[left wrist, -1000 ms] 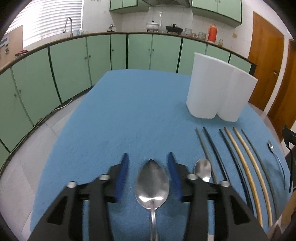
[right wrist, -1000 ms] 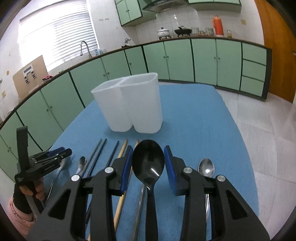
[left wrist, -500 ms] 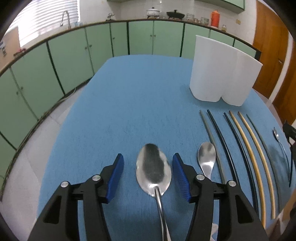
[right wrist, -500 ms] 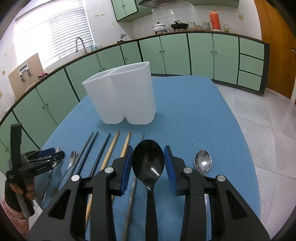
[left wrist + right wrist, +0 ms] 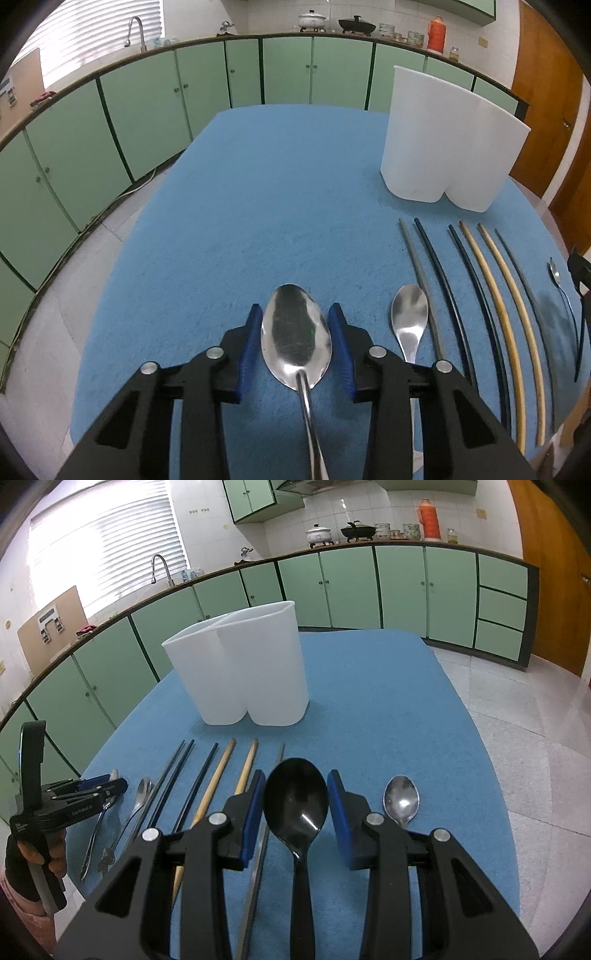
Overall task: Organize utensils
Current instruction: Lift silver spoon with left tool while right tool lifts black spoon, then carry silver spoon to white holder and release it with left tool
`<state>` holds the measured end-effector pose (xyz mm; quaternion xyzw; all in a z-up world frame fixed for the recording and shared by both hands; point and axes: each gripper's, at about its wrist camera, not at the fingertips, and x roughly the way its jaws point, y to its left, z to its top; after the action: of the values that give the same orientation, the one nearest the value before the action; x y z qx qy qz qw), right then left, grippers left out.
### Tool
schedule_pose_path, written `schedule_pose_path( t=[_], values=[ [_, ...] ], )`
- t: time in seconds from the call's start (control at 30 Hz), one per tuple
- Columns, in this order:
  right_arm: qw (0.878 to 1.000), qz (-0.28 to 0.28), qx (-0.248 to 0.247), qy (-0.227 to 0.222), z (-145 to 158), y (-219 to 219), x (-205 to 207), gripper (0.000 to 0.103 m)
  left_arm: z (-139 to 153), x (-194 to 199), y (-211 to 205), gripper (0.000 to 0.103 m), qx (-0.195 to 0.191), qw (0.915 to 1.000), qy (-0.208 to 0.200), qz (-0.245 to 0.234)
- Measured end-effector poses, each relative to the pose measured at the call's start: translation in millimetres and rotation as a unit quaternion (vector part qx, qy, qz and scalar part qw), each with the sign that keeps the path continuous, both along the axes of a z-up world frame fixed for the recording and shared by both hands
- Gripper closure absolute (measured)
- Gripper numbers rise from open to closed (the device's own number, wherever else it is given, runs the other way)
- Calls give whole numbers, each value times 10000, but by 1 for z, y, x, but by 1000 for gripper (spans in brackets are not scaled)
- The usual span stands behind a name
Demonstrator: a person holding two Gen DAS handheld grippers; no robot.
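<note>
Blue table (image 5: 258,206) | left gripper (image 5: 295,336) jaws closing around steel spoon (image 5: 295,339) | right gripper (image 5: 295,805) jaws flank black spoon (image 5: 295,801)

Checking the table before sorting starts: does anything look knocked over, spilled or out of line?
Nothing stands out. The white holder stands upright on the blue cloth, and the chopsticks and spoons lie in a fairly neat row in front of it.
</note>
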<state>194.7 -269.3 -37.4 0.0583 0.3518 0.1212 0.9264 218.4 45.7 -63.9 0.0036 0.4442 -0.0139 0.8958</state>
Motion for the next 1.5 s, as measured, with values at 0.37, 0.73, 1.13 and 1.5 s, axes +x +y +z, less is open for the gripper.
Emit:
schedule_pose_path(
  t=[0.37, 0.73, 1.13, 1.5],
  values=[
    [9997, 57, 62, -233, 13, -1, -4, 70, 29, -24, -2, 67, -371, 9951, -862, -315],
    [9919, 201, 424, -1180, 72, -3, 13, 70, 100, -33, 11, 67, -626, 9656, -2497, -378],
    [9728, -41, 1059, -2059, 123, -3, 117, 70, 190, 46, -23, 67, -906, 9028, -4143, -719],
    [9754, -349, 896, -1983, 94, 11, 189, 70, 166, 133, -69, 67, -735, 9026, -4160, -827]
  ],
)
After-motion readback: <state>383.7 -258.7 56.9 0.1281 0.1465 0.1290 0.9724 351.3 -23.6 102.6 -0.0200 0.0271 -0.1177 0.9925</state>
